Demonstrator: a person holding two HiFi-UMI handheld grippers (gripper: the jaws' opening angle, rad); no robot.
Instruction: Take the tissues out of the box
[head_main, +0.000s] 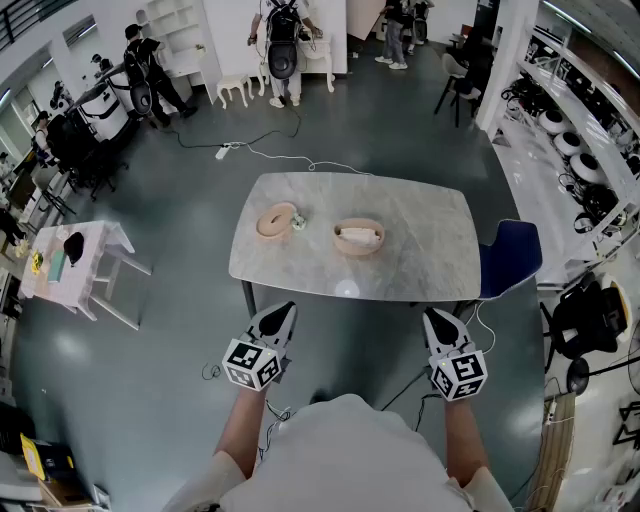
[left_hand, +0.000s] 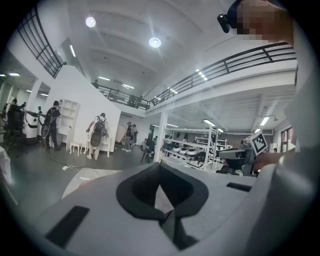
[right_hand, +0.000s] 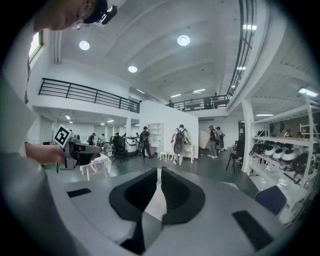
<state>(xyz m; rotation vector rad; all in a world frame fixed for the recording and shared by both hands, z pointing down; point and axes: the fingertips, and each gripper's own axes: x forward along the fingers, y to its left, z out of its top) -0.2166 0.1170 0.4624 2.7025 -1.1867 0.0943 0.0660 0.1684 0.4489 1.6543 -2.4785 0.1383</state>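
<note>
On the marble table (head_main: 400, 270) an oval wooden tissue box (head_main: 358, 239) holds white tissue inside. To its left lies a second round wooden piece (head_main: 276, 220) with a small object beside it. Both grippers hang short of the table's near edge, close to my body. My left gripper (head_main: 283, 312) is shut and holds nothing; in the left gripper view its jaws (left_hand: 160, 170) meet, pointing out over the room. My right gripper (head_main: 437, 318) is likewise shut and holds nothing, with the jaws together (right_hand: 159, 172) in the right gripper view. Neither gripper view shows the box.
A blue chair (head_main: 510, 255) stands at the table's right end. A small pale side table (head_main: 75, 262) with items on it is at the left. A cable (head_main: 290, 155) runs over the floor behind the table, and several people stand at the back.
</note>
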